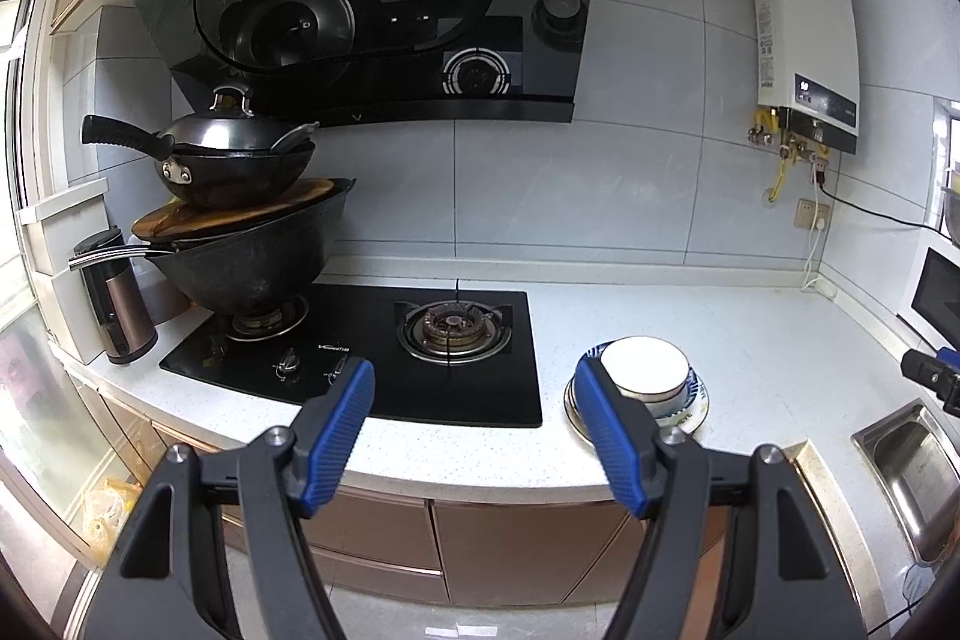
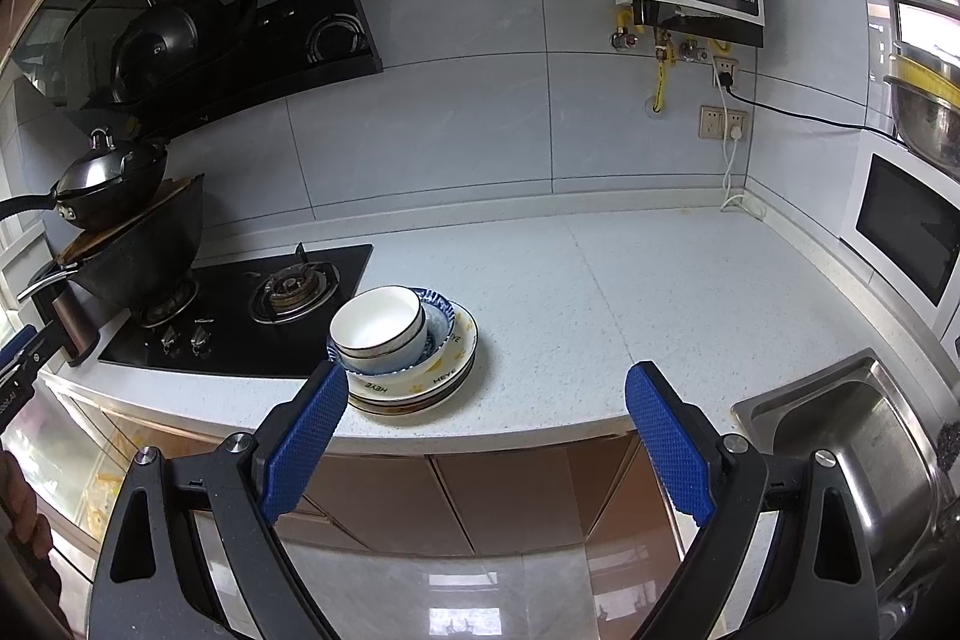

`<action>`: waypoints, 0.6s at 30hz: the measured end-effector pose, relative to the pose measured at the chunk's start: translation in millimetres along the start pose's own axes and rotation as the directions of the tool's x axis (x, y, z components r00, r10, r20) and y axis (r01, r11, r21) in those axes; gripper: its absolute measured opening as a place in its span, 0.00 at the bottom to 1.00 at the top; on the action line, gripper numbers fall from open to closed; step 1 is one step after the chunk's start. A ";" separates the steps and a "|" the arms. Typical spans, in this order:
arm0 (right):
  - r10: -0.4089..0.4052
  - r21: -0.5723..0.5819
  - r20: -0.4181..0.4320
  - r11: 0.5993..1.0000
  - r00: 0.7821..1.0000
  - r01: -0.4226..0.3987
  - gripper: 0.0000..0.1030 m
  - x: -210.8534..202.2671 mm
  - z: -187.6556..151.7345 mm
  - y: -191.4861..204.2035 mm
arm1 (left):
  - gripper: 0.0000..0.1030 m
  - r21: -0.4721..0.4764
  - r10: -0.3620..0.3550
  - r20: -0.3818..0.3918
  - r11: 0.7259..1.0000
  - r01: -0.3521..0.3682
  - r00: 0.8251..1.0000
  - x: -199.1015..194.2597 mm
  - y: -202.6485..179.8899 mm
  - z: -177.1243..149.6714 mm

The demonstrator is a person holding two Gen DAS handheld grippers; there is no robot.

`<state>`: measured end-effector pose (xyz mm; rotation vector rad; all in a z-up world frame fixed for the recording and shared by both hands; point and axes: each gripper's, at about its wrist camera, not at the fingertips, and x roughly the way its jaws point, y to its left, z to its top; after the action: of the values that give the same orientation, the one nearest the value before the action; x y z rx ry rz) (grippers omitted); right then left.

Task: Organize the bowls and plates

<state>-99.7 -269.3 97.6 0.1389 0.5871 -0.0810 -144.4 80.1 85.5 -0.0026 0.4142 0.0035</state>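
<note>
Left gripper point(image 1: 474, 385): jaws apart, holding nothing.
Stacked bowls point(image 2: 378, 325): on plates point(image 2: 420, 388), just past the right gripper's left finger point(image 2: 306, 436).
Right gripper point(image 2: 486, 391): jaws wide, holding nothing.

Both tongs, left point(image 1: 474, 388) and right point(image 2: 486, 394), point slightly downward with jaws spread wide and nothing between them.
</note>
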 end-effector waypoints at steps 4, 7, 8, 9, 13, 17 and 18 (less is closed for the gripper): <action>-0.008 -0.012 -0.008 1.000 1.000 0.008 0.89 -0.2 0.1 -0.1 | 0.66 0.000 0.010 -0.036 1.000 -0.010 0.999 4.5 0.2 -2.3; -0.017 -0.014 -0.010 1.000 1.000 0.017 0.89 -1.0 0.5 -2.1 | 0.66 0.000 0.027 -0.065 1.000 -0.027 0.998 8.0 1.5 -6.1; -0.018 -0.013 -0.010 1.000 1.000 0.018 0.89 -1.0 0.4 -2.7 | 0.66 -0.001 0.029 -0.070 1.000 -0.029 0.997 8.2 1.7 -7.5; -0.020 -0.011 -0.011 1.000 1.000 0.020 0.89 -0.9 0.4 -3.5 | 0.66 -0.001 0.034 -0.073 0.999 -0.034 0.997 8.3 1.6 -8.5; -0.024 -0.009 -0.015 1.000 1.000 0.024 0.89 0.1 -0.5 -4.1 | 0.66 -0.008 0.041 -0.084 0.999 -0.042 0.996 9.8 1.8 -11.2; -0.024 -0.008 -0.016 1.000 1.000 0.024 0.89 0.3 -1.0 -3.8 | 0.66 -0.008 0.041 -0.093 0.999 -0.042 0.995 12.8 -0.4 -11.4; -0.024 -0.009 -0.016 1.000 1.000 0.024 0.89 0.3 -1.0 -3.9 | 0.66 -0.006 0.042 -0.097 0.999 -0.043 0.994 13.8 -1.3 -11.4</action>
<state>-100.4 -273.0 96.2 0.1241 0.6052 -0.1007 -136.3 78.8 69.5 -0.0022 0.5107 0.0475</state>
